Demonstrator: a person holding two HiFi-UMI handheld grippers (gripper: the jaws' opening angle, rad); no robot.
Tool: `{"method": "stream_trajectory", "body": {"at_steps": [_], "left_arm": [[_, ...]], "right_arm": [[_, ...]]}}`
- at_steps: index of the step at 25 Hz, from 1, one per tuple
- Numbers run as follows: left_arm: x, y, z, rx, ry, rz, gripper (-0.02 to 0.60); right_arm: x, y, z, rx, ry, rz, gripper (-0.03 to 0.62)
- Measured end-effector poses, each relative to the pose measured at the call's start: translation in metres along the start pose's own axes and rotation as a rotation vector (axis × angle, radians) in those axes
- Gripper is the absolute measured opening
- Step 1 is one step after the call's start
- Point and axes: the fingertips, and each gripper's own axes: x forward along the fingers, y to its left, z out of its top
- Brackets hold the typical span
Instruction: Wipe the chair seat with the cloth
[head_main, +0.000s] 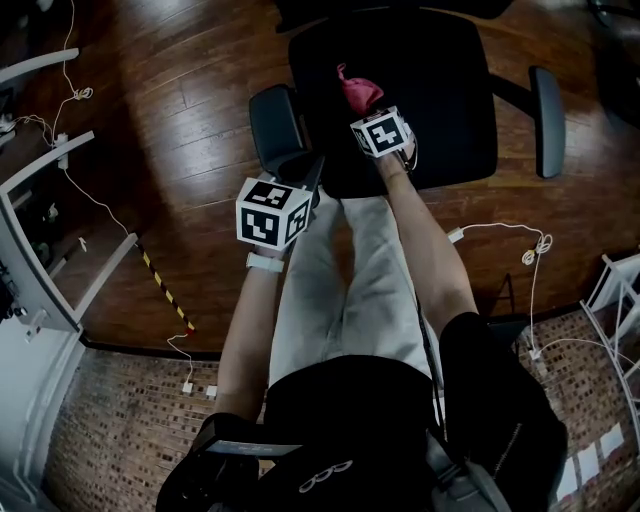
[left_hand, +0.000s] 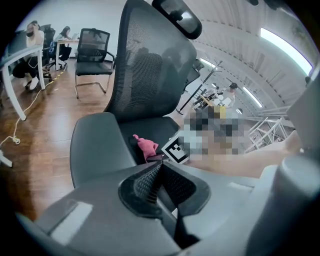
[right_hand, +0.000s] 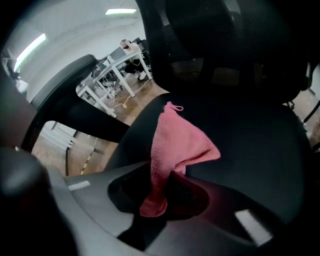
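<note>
A black office chair stands in front of me; its seat (head_main: 440, 90) fills the top centre of the head view. My right gripper (head_main: 366, 108) hovers over the seat's front left part, shut on a pink cloth (head_main: 359, 91) that stands up from its jaws. In the right gripper view the cloth (right_hand: 177, 142) drapes out of the jaws (right_hand: 167, 177) above the dark seat (right_hand: 255, 150). My left gripper (head_main: 311, 180) is shut and holds nothing, just beside the chair's left armrest (head_main: 275, 125). In the left gripper view its closed tips (left_hand: 159, 165) point at the seat (left_hand: 95, 145), the cloth (left_hand: 146, 146) and the mesh backrest (left_hand: 150, 60).
The right armrest (head_main: 547, 120) sticks out at the far side. White cables (head_main: 500, 235) and a yellow-black tape strip (head_main: 165, 290) lie on the wood floor. White desk legs (head_main: 40, 230) stand at left, a white rack (head_main: 615, 290) at right. Another chair (left_hand: 92, 47) stands behind.
</note>
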Motion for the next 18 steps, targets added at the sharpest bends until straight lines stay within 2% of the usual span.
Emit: {"method": "stream_trajectory", "body": {"at_steps": [3, 7, 9, 11, 18], "left_arm": [[-0.002, -0.002, 0.0, 0.006, -0.01, -0.015, -0.01], [-0.006, -0.001, -0.004, 0.011, -0.006, -0.015, -0.01], [-0.007, -0.002, -0.007, 0.011, -0.005, -0.022, -0.01], [-0.009, -0.001, -0.008, 0.004, -0.001, -0.031, -0.009], [-0.01, 0.003, -0.01, 0.0, 0.011, -0.026, -0.01]], "right_arm": [[0.002, 0.037, 0.011, 0.061, -0.044, 0.147, 0.067], [-0.004, 0.101, 0.027, 0.148, -0.126, 0.513, 0.067], [-0.004, 0.116, 0.022, 0.145, -0.129, 0.593, 0.067], [0.0, 0.107, 0.01, 0.136, -0.105, 0.557, 0.067], [-0.013, -0.013, -0.048, 0.264, -0.056, 0.223, 0.069]]}}
